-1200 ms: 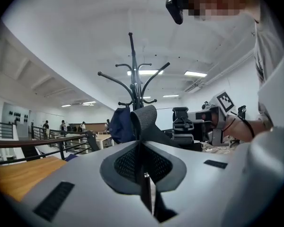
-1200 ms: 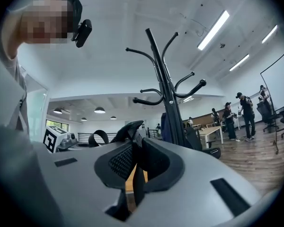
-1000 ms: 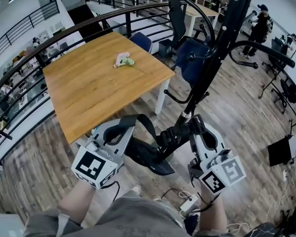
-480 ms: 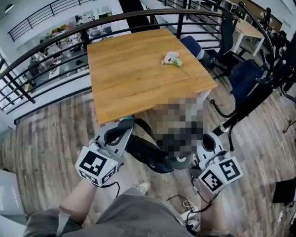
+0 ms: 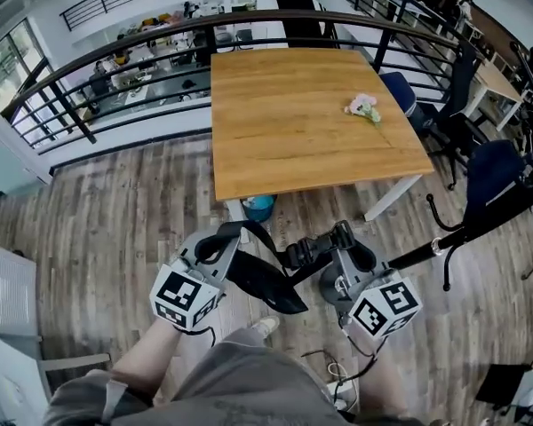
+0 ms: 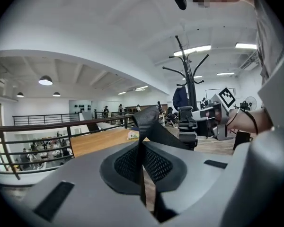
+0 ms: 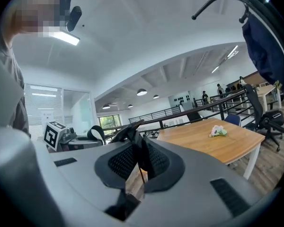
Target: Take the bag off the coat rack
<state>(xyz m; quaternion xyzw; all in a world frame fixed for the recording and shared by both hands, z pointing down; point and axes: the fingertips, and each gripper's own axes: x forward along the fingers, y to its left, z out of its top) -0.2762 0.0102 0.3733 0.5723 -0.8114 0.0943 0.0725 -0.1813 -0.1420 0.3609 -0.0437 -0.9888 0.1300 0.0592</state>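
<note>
The black bag point(image 5: 268, 280) hangs between my two grippers, clear of the coat rack point(image 5: 444, 242), which stands off to the right with a navy jacket point(image 5: 493, 177) on it. My left gripper point(image 5: 220, 240) is shut on the bag's webbing strap point(image 6: 149, 124), which runs up out of the jaws. My right gripper point(image 5: 336, 240) is shut on another black part of the bag point(image 7: 132, 138), near its buckle. In the left gripper view the coat rack point(image 6: 190, 77) stands well behind the right gripper.
A wooden table point(image 5: 284, 140) stands just ahead with a small flower bunch point(image 5: 363, 106) on it and a blue bin point(image 5: 259, 207) beneath. A black railing point(image 5: 160, 43) curves behind it. Office chairs point(image 5: 449, 118) sit at the right. A power strip point(image 5: 336, 373) lies by my feet.
The view has swung left. Both grippers and the bag have come away from the coat rack, which has slid from beside the right gripper out to the right edge.
</note>
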